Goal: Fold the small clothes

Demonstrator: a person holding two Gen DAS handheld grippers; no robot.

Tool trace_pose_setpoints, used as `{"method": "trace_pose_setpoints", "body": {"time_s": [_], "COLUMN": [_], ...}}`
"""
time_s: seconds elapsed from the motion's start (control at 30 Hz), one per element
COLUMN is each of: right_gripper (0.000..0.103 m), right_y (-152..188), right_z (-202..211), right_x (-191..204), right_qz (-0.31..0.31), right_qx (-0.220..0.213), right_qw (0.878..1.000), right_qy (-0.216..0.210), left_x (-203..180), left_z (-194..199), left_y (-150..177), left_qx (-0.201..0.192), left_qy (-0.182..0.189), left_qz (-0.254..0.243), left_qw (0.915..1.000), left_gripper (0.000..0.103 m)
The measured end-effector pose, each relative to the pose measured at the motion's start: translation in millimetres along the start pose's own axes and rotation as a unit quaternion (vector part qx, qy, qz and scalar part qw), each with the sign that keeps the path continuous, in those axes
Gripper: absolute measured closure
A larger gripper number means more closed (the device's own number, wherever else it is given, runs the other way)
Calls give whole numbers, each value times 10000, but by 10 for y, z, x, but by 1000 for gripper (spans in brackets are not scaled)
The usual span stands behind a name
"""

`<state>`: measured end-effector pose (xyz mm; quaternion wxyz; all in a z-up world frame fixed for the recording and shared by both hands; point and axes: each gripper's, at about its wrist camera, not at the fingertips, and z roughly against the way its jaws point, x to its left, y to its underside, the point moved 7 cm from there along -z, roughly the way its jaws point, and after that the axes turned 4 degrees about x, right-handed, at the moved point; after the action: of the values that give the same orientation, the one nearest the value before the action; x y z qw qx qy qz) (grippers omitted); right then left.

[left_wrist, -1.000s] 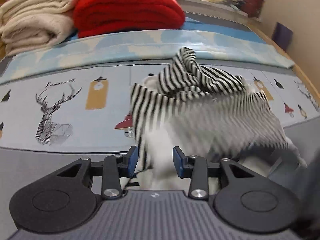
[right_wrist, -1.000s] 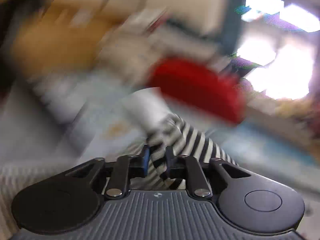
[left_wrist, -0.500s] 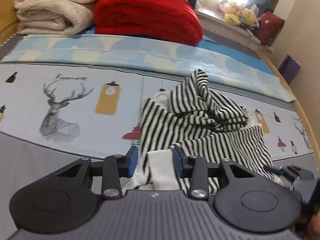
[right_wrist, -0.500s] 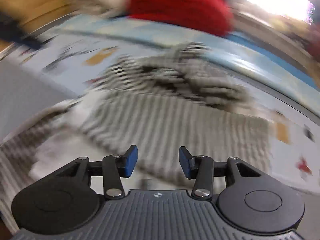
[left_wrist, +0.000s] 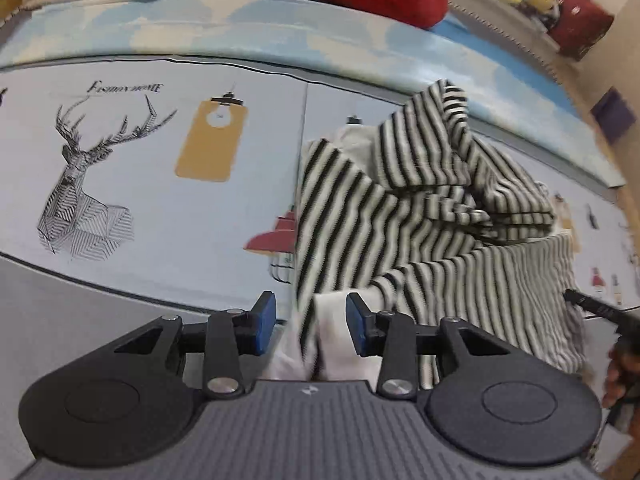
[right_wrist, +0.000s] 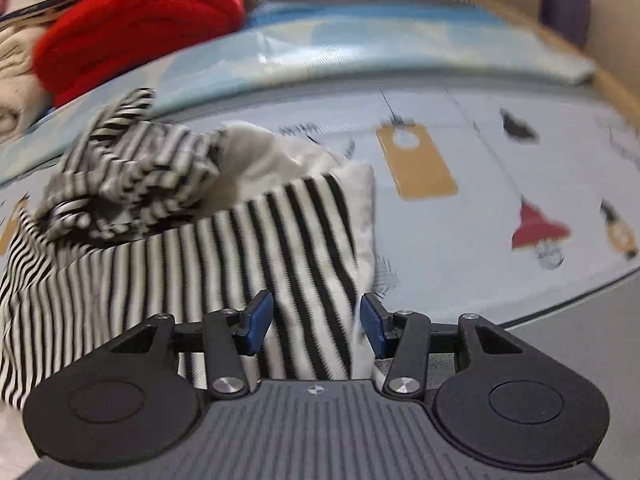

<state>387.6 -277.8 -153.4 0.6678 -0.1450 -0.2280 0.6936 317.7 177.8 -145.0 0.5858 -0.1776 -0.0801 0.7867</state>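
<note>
We have both grippers brought low over the near edge of the small black-and-white striped knit garment (left_wrist: 400, 216), one at each end, which reads to us as lining up for a two-handed pick along that hem so the piece can be drawn flat. The left gripper (left_wrist: 311, 322) has its blue pads apart, with a white and striped fold standing between them but not visibly pinched. The right gripper (right_wrist: 316, 322) has jaws that have just been opening; they stand apart around a striped corner, and the pads do not press on it.

The garment lies crumpled on the pale blue printed bed sheet (left_wrist: 140, 208), beside the deer drawing (left_wrist: 86, 184). Its upper part is bunched into a loose heap, while the lower panel spreads flatter, with white lining showing. It looks soft and limp.
</note>
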Motion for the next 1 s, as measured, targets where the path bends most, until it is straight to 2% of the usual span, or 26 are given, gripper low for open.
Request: {"method": "trace_pose_setpoints", "body": {"time_s": [0.1,0.17,0.2,0.23,0.27,0.33,0.43,0.53,0.57,0.63,0.67,0.73,0.77,0.87,0.9,0.93,0.97,1.0], "right_gripper": [53,54,62,79,90,93,94,95,95,92,89,82,81,79,77,75,76,76], "right_y": [-74,-112,-127,-132,-138,-165,-257,-369,-373,-335,-317,-339,-364,-377,-341,-245,-126,-46], "right_z": [-182,-244,-263,-278,-263,-221,-75,32,37,-10,-20,74,146,258,204,92,-73,-181], "right_x": [-63,-41,-23,-7,3,20,-11,-326,-420,-437,-403,-345,-306,-191,-144,-111,-107,-126], "right_qz": [-346,-283,-196,-125,-98,-74,-41,-512,-710,-805,-667,-399,-358,-440,-320,-141,-21,-42], "right_qx": [145,174,187,180,162,84,-144,-442,-468,-246,-118,-305,-453,-622,-475,-151,299,546], "right_qw": [9992,9993,9995,9997,9997,9997,9998,9968,9956,9964,9977,9981,9978,9967,9974,9987,9990,9983], "right_qy": [-162,-191,-141,-125,-148,-213,-131,425,390,60,70,367,339,-296,-430,-457,-337,-195], "left_x": [-55,-127,-170,-213,-261,-336,-419,-468,-486,-509,-521,-537,-547,-583,-598,-605,-604,-604], "left_z": [-28,-22,-16,-5,-6,-12,-11,-22,-33,-67,-93,-150,-185,-292,-335,-405,-490,-597], "left_y": [-40,-62,-72,-72,-80,-97,-105,-97,-91,-70,-54,-24,-2,57,82,120,170,230], "left_qx": [-22,-74,-109,-134,-149,-163,-199,-199,-190,-156,-124,-37,30,213,280,383,520,712], "left_qy": [54,92,89,93,114,165,146,201,217,223,228,269,330,449,514,563,603,599], "left_qz": [-8,-120,-193,-256,-315,-392,-481,-498,-523,-583,-610,-611,-605,-574,-565,-520,-457,-425], "left_qw": [10000,9999,9997,9995,9993,9990,9985,9984,9982,9979,9978,9978,9976,9971,9967,9963,9958,9948], "left_gripper": [60,60,60,60,60,60,60,60,60,60,60,60,60,60,60,60,60,60]}}
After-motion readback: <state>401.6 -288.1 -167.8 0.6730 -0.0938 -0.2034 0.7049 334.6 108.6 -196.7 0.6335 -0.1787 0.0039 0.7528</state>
